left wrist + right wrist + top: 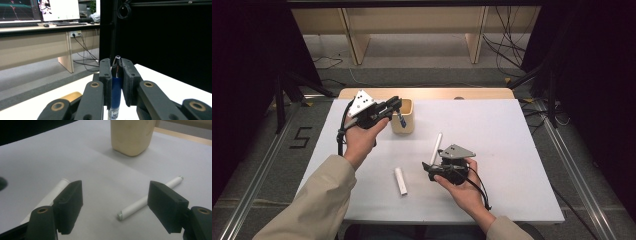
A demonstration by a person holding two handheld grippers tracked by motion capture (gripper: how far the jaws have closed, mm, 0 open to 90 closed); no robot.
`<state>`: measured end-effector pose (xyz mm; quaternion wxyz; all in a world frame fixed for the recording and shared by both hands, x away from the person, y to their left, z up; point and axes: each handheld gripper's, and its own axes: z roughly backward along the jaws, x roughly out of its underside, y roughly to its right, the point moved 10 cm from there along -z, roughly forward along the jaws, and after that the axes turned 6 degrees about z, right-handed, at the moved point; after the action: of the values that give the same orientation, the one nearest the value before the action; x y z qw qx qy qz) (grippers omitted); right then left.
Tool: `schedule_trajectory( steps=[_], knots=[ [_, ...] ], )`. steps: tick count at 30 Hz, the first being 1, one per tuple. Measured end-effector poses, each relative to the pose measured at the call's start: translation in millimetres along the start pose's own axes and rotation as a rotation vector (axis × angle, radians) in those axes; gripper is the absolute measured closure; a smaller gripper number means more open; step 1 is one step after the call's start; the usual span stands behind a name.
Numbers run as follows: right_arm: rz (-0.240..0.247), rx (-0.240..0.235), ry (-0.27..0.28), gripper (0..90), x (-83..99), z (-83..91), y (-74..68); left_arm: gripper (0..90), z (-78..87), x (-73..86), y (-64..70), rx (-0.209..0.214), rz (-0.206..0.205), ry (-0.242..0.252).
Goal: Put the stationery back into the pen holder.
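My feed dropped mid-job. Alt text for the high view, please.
The left gripper holds a blue pen upright over a beige cup on a white table. The right gripper rests open between two white pens.

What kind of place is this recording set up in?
Probably a lab or office workroom set up for recording. A desk with monitors and a keyboard stands behind, cables trail on the floor, and black curtains flank the white table where the left gripper holds a blue pen.
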<state>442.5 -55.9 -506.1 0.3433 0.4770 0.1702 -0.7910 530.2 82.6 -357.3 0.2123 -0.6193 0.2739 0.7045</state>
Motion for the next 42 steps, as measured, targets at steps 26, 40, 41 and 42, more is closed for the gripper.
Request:
schedule_trajectory(
  steps=[26, 40, 41, 42],
  knots=[
    [-0.002, 0.014, -0.017, 27.7, 6.7, -1.4, 4.5, 79.7, -36.5, -10.7, -29.6, -0.094, -0.103, 0.024],
    [0.000, 0.018, -0.016, 27.7, 6.9, -2.1, 4.1, 79.7, -41.5, -14.0, -37.9, -0.127, -0.122, 0.018],
    [0.001, 0.018, -0.016, 27.7, 7.0, -2.2, 4.3, 79.7, -42.3, -12.8, -39.1, -0.131, -0.124, 0.017],
    [0.001, 0.018, -0.017, 27.7, 7.2, -2.3, 4.5, 79.7, -42.8, -11.1, -40.5, -0.134, -0.130, 0.011]
  ],
)
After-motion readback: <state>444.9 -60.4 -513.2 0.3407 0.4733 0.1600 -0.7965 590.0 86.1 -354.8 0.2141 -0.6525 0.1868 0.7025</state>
